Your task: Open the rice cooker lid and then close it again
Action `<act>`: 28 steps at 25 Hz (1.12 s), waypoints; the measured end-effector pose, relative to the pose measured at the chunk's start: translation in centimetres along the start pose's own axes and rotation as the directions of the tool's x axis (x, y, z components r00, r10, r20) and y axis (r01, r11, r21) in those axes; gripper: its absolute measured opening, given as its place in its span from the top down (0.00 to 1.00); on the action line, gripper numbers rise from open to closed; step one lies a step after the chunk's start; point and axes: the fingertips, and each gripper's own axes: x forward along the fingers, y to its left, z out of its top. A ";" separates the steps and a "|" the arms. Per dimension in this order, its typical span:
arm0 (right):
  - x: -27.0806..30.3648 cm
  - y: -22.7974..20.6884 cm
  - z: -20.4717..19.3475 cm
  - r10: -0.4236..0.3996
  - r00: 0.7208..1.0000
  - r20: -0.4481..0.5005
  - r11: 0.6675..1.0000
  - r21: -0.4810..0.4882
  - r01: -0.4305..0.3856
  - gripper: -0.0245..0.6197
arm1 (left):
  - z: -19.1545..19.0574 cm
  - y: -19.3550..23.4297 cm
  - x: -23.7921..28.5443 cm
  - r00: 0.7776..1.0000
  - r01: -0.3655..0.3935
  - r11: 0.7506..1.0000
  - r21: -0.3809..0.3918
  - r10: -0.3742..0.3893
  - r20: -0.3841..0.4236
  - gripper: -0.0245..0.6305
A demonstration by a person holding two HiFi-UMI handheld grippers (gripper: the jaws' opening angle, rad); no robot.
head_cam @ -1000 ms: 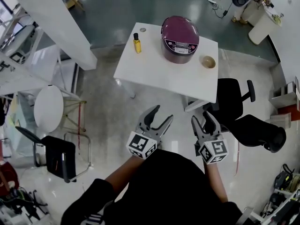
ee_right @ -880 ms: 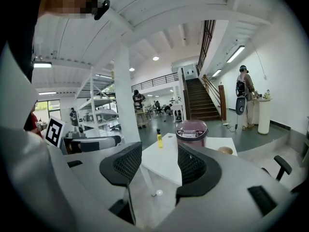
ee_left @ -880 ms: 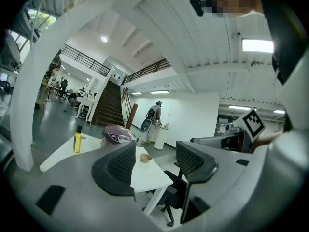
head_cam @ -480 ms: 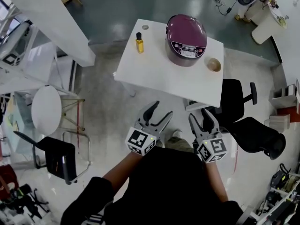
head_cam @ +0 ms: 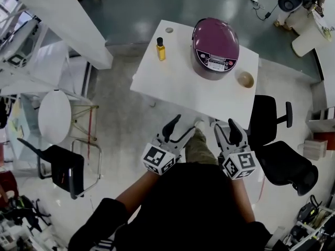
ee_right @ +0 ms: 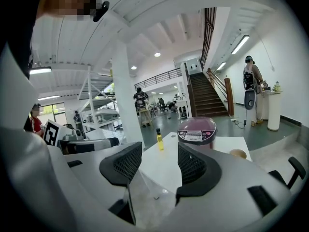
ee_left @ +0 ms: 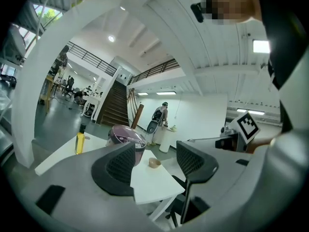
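- Rice cooker (head_cam: pixel 215 47), lid down, stands toward the table (head_cam: pixel 178 82)'s far edge.
- I read the left claw (head_cam: pixel 180 127) as wide and empty, off the table's near edge.
- Right claw (head_cam: pixel 226 130) likewise, same edge.

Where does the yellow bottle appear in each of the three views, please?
Head view: yellow bottle at upper middle, left of the rice cooker.
Left gripper view: left of centre, left of the rice cooker.
Right gripper view: near centre, above the jaw gap.
Shared landmark: the rice cooker, right of the bottle everywhere.
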 end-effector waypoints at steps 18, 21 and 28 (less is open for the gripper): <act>9.3 -13.4 6.5 0.110 0.994 0.026 0.993 0.045 -0.111 0.65 | 6.2 2.2 15.4 0.999 -0.048 0.995 0.090 0.047 0.018 0.59; 10.7 -14.8 6.5 0.134 0.991 0.009 0.990 0.048 -0.134 0.65 | 5.9 3.0 16.4 0.997 -0.076 0.992 0.099 0.076 0.004 0.59; 13.9 -16.6 7.5 0.191 0.982 0.001 0.981 0.047 -0.191 0.65 | 5.5 4.8 18.3 0.990 -0.135 0.979 0.153 0.139 -0.020 0.59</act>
